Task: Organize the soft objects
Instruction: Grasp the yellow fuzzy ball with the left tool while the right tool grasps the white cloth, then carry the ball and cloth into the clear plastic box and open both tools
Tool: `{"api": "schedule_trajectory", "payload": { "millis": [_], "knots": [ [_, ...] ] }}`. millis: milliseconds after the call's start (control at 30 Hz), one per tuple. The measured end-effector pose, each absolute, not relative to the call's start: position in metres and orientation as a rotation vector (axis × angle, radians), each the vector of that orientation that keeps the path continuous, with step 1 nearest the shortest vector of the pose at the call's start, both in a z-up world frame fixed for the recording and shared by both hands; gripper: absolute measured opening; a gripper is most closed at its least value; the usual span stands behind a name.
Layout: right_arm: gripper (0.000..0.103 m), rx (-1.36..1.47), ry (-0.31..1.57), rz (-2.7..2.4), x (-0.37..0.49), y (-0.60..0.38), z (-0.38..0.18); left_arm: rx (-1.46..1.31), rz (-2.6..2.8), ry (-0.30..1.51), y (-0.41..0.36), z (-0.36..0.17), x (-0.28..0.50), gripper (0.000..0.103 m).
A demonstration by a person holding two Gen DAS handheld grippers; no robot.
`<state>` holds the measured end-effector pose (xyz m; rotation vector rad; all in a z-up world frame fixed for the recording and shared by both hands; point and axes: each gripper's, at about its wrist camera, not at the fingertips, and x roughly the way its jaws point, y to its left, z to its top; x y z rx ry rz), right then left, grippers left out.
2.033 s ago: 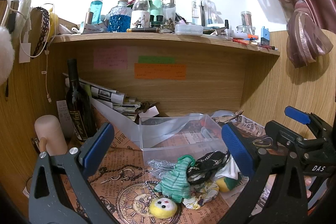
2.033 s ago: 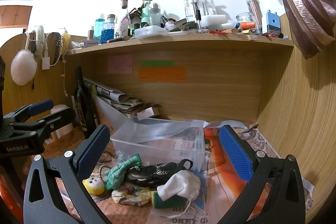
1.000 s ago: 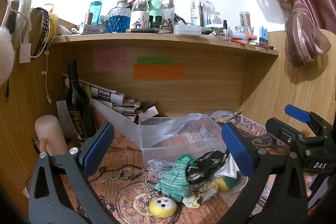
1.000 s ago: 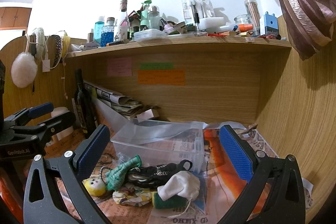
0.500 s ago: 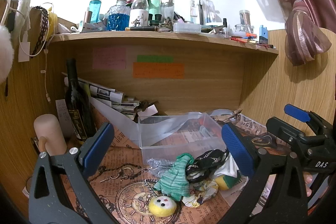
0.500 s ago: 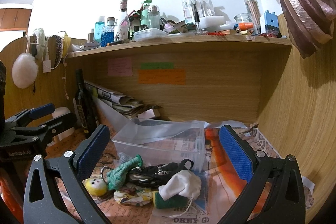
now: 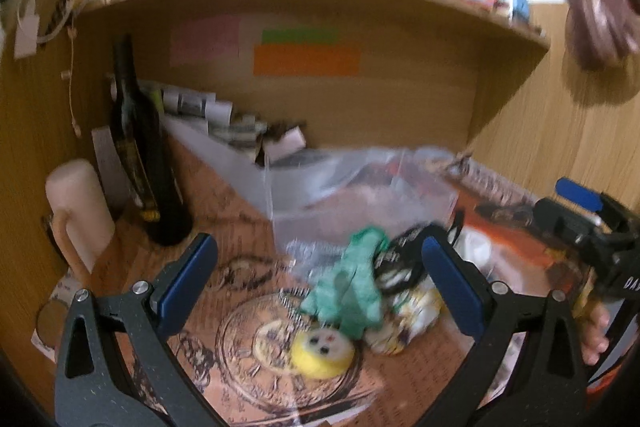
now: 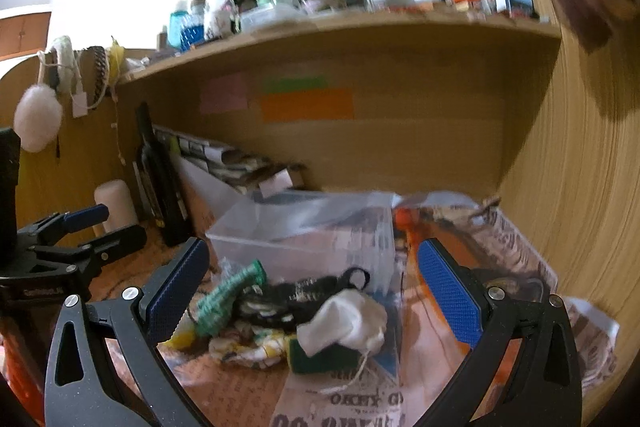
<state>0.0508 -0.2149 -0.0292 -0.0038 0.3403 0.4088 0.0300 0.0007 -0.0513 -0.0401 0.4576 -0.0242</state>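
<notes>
A pile of soft things lies on the desk in front of a clear plastic box point(image 7: 360, 195) point(image 8: 304, 231). It holds a green knitted piece point(image 7: 352, 287) point(image 8: 224, 295), a yellow round toy face point(image 7: 322, 347), a black patterned band point(image 7: 400, 263) point(image 8: 304, 287), a floral cloth point(image 8: 248, 343) and a white pouch point(image 8: 344, 319) on a green sponge point(image 8: 320, 355). My left gripper point(image 7: 320, 287) is open above the pile. My right gripper point(image 8: 312, 291) is open above the pile from the right side. Both are empty.
A dark wine bottle point(image 7: 140, 155) and a cream cylinder point(image 7: 78, 211) stand at the left. Rolled newspapers point(image 7: 208, 107) lie at the back. A cluttered shelf point(image 8: 340, 27) runs overhead. Wooden side walls close in left and right. Patterned paper point(image 7: 248, 367) covers the desk.
Both grippers have tilted down and moved closer to the pile, which now sits higher and larger between the open jaws. The current frames are motion-blurred. No object has moved.
</notes>
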Motion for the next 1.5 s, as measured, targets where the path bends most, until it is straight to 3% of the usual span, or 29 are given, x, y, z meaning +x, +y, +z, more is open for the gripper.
{"api": "schedule_trajectory", "payload": {
  "millis": [167,333,400,533,633,800,1033,1167,1233,1500],
  "knots": [
    [0.102,-0.015,0.436,0.409,0.061,-0.213,-0.051,-0.042,-0.024,0.544,0.002,-0.081,0.037,0.103],
    [0.089,-0.023,0.523,0.410,0.072,-0.214,-0.069,-0.095,-0.054,0.613,0.007,-0.100,0.043,0.099],
    [0.083,-0.023,0.551,0.399,0.078,-0.215,-0.074,-0.093,-0.053,0.639,0.008,-0.106,0.046,0.088],
    [0.071,-0.005,0.586,0.391,0.089,-0.220,-0.082,-0.103,-0.051,0.681,0.010,-0.116,0.050,0.082],
    [0.059,-0.004,0.612,0.385,0.097,-0.222,-0.086,-0.111,-0.059,0.715,0.012,-0.124,0.052,0.071],
    [0.051,0.012,0.650,0.392,0.108,-0.225,-0.091,-0.132,-0.114,0.760,0.010,-0.134,0.055,0.045],
    [0.046,0.009,0.714,0.408,0.126,-0.223,-0.104,-0.122,-0.114,0.742,0.006,-0.128,0.056,0.044],
    [0.019,0.002,0.720,0.409,0.130,-0.223,-0.104,-0.131,-0.101,0.704,0.012,-0.116,0.056,0.044],
    [0.014,0.001,0.710,0.400,0.130,-0.225,-0.103,-0.132,-0.093,0.686,0.015,-0.110,0.058,0.044],
    [0.009,-0.003,0.628,0.362,0.127,-0.233,-0.084,-0.117,-0.058,0.610,0.023,-0.084,0.068,0.044]
  ]
}}
